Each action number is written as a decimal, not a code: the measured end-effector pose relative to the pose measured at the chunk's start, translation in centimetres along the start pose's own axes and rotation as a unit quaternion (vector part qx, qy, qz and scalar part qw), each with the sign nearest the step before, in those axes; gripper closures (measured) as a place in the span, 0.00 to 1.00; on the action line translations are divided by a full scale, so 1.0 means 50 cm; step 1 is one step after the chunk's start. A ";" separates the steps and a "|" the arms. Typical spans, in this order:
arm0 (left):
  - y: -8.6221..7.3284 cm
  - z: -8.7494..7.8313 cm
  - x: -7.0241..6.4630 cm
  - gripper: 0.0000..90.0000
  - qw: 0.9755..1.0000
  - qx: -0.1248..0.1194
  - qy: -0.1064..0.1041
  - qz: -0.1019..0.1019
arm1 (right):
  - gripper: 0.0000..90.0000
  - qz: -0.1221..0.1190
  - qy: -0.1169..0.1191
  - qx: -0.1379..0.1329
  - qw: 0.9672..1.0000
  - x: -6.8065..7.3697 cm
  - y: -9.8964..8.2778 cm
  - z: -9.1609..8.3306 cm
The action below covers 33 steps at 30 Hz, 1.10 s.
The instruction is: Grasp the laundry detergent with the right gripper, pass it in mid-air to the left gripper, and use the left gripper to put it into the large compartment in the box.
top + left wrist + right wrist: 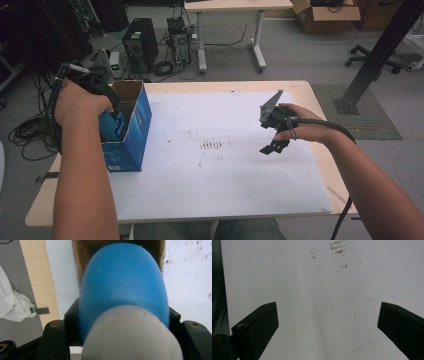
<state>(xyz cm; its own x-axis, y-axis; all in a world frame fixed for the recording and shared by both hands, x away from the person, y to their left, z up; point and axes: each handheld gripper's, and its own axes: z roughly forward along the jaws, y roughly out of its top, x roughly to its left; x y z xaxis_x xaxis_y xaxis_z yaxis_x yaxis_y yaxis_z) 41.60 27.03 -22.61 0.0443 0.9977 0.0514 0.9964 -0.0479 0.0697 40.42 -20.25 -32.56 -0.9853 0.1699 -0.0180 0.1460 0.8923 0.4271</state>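
1. Presently, a blue cardboard box [131,132] stands open-topped at the left edge of the table [300,87], directly beneath the left gripper [116,112]. Its brown inner walls show beyond the jaws in the left gripper view; nothing else can be made out inside.
2. Between the left jaws sits a blue plastic bottle [123,290] with a white cap [131,336], cap end nearest the camera, body pointing into the mouth of the box.
3. Left jaws: closed on the bottle, one black jaw pressing each side of it just above the cap.
4. Right gripper [274,131]: jaws spread wide, nothing between them, held above the white sheet [317,302] well to the right of the box.
5. Ahead of the right jaws the sheet carries small brown smudges [338,247].
6. Labels: pale print on the lower front of the box is too small to read.
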 end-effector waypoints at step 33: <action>-0.001 0.108 -0.008 0.43 1.000 0.017 -0.005 0.006 | 0.04 0.003 0.004 0.001 1.000 -0.002 -0.004 0.012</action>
<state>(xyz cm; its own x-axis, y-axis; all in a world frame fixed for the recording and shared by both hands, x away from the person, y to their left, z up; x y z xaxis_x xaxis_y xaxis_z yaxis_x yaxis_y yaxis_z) 41.93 26.90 -28.00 0.0562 0.9976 0.0417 0.9977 -0.0576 0.0344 40.55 -20.17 -33.19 -0.9850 0.1722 -0.0086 0.1522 0.8921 0.4253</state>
